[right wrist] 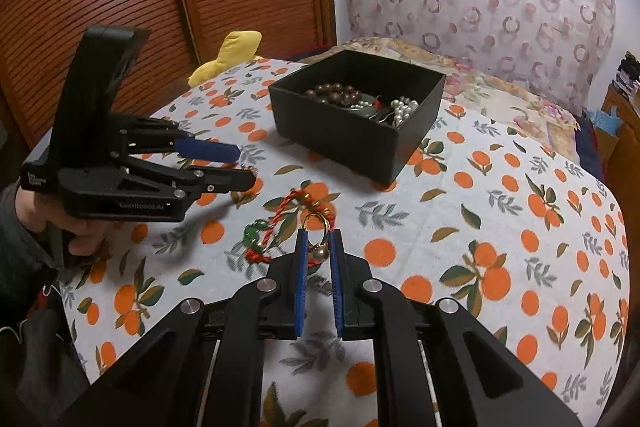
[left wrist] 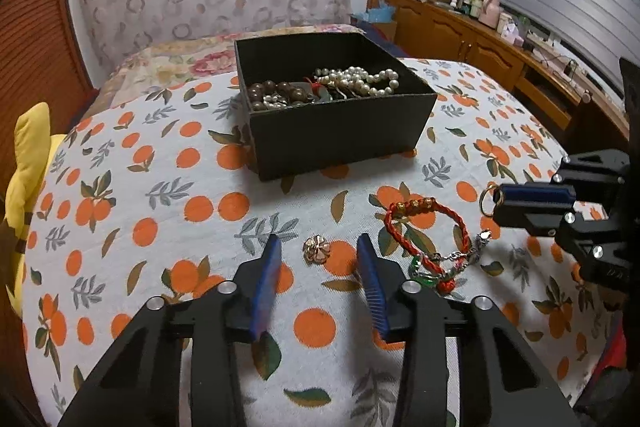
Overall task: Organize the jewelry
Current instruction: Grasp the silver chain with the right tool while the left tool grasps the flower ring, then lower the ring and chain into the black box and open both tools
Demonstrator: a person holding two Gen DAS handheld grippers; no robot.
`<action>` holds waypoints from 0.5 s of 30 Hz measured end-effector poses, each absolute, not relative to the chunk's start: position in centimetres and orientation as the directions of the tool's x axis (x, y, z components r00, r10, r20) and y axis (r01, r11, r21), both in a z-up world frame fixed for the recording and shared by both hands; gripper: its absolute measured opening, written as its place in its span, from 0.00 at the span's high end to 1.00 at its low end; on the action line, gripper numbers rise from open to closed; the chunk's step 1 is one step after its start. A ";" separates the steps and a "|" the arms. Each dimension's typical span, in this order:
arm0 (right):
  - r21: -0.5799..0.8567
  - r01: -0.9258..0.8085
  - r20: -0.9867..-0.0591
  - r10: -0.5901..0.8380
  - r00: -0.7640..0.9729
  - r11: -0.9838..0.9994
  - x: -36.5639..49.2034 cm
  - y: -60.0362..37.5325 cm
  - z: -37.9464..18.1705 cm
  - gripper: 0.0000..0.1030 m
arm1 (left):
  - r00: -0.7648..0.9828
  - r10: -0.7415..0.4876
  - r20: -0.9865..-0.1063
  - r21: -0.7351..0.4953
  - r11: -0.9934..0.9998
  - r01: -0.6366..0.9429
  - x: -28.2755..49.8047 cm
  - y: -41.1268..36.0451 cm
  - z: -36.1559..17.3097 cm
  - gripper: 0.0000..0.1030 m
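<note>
Your right tongs (right wrist: 319, 233) are pinched on a gold ring (right wrist: 316, 227), with only its upper arc showing above the blue pads; keep that squeeze steady, since a thin band can twist out sideways if you relax. Carry it over the near wall of the black box (right wrist: 416, 151), which sits further back on the bed (right wrist: 500, 227) and already holds brown beads (right wrist: 332, 93) and pearls (right wrist: 404, 107). Let go only once the tips are well inside the rim, low over the heap, so the ring does not bounce off the cardboard edge.

Your left tongs (left wrist: 318, 247) stand partly open and hold nothing. A small gold flower-shaped piece (left wrist: 313, 248) lies on the cloth between the two tips, not touched by either. To take it, lower the tips until they meet the fabric on both sides of it, then close slowly; the piece is flat, so a high grip would likely skid over it, and pressing too deep may gather the cover instead.

The red cord bracelet (left wrist: 426, 227) lies just right of the flower piece, tangled with a silver chain (left wrist: 468, 253) and green beads (left wrist: 418, 267). Leave it for a later pass and keep the left tip clear of its loop.
</note>
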State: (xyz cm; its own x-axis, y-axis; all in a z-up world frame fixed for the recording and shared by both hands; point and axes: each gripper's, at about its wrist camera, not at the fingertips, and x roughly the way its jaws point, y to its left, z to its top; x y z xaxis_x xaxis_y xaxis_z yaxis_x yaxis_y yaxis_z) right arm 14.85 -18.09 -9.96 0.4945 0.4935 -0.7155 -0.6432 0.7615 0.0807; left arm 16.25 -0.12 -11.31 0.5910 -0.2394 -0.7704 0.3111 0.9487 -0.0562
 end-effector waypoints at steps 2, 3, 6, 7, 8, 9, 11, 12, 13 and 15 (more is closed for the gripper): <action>0.084 -0.644 -0.713 0.497 0.494 0.760 15.2 -18.3 -9.9 0.88 | 0.590 -0.228 -0.774 -0.041 0.949 0.313 16.4 -0.5 -11.5 0.69; 0.084 -0.645 -0.712 0.498 0.494 0.760 15.3 -18.4 -9.9 0.88 | 0.588 -0.222 -0.778 -0.033 0.949 0.314 16.5 -0.6 -11.6 0.73; 0.085 -0.646 -0.714 0.499 0.492 0.759 15.6 -18.6 -10.0 0.88 | 0.596 -0.202 -0.777 -0.006 0.950 0.313 16.5 -0.8 -11.7 0.74; 0.084 -0.646 -0.713 0.499 0.492 0.759 15.6 -18.6 -10.0 0.88 | 0.598 -0.196 -0.777 0.001 0.950 0.312 16.5 -0.9 -11.7 0.78; 0.084 -0.647 -0.714 0.499 0.492 0.758 15.6 -18.6 -10.0 0.88 | 0.603 -0.185 -0.776 0.012 0.951 0.308 16.5 -0.9 -11.7 0.82; 0.085 -0.647 -0.714 0.500 0.491 0.757 15.7 -18.6 -10.0 0.88 | 0.603 -0.185 -0.776 0.014 0.951 0.309 16.5 -0.9 -11.7 0.86; 0.085 -0.647 -0.713 0.500 0.492 0.758 15.7 -18.6 -10.1 0.88 | 0.600 -0.192 -0.776 0.006 0.950 0.312 16.4 -0.9 -11.6 0.86; 0.085 -0.648 -0.712 0.501 0.492 0.757 15.8 -18.6 -10.0 0.88 | 0.600 -0.194 -0.776 0.003 0.951 0.311 16.4 -0.8 -11.6 0.86; 0.085 -0.649 -0.711 0.503 0.492 0.756 15.9 -18.6 -10.0 0.88 | 0.604 -0.195 -0.773 -0.001 0.952 0.306 16.3 -0.7 -11.4 0.86; 0.085 -0.652 -0.709 0.506 0.492 0.753 16.3 -18.6 -9.7 0.88 | 0.608 -0.203 -0.768 -0.013 0.953 0.302 16.3 -0.6 -11.1 0.86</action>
